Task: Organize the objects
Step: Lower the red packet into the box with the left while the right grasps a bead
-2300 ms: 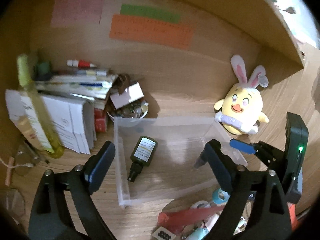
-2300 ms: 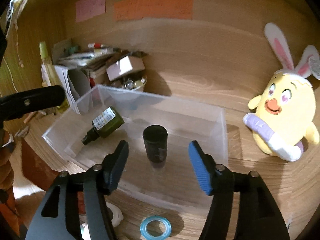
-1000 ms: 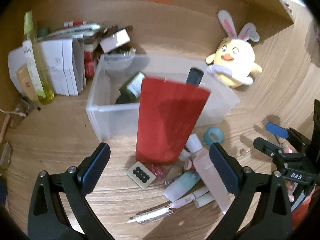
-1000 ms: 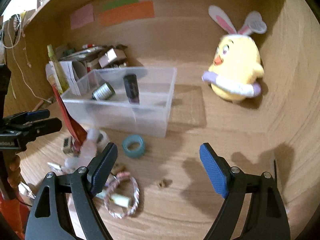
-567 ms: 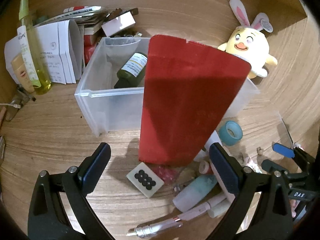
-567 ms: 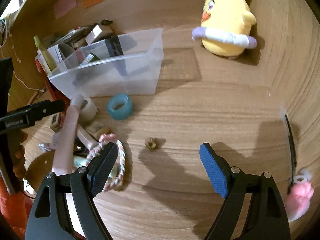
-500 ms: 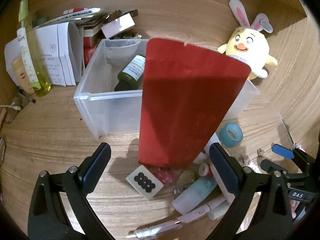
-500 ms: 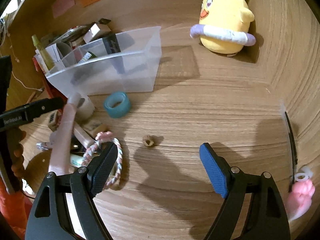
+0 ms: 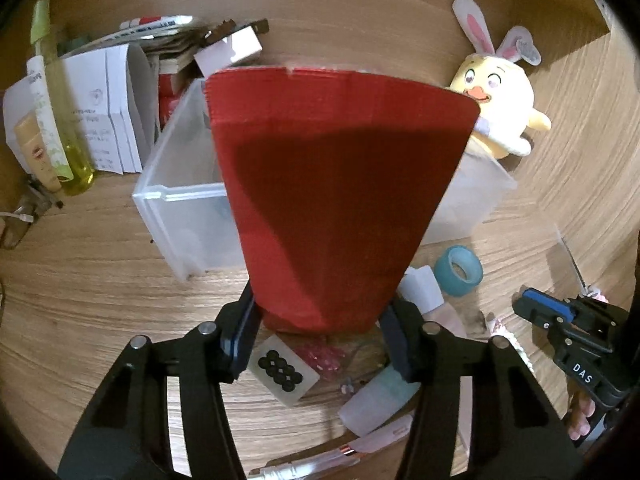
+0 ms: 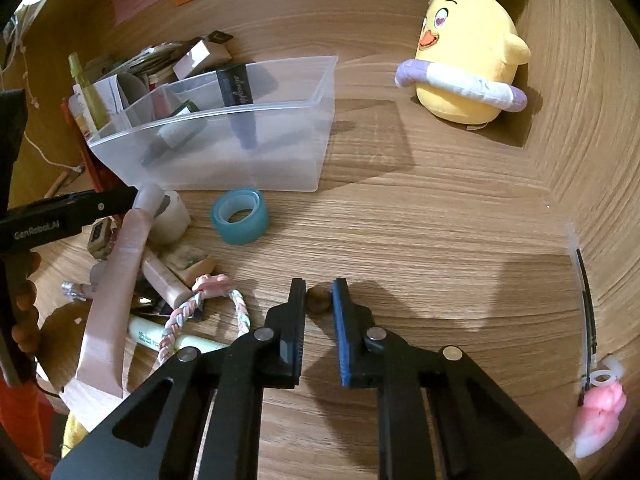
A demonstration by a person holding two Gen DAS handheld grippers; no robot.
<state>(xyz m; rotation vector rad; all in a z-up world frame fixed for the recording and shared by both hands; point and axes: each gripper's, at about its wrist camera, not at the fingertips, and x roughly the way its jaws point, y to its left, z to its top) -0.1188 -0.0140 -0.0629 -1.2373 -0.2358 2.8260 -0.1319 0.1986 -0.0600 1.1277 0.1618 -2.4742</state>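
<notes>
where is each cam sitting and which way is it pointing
Left wrist: on the left gripper, looking forward and down along its fingers, which are shut on a red pouch that hides most of the clear bin; the right gripper shows at right.
Right wrist: on the right gripper, looking down at the wood desk, fingers closed around a small brown bit; the left gripper shows at left.
Both share the bin, yellow plush and teal tape roll.
</notes>
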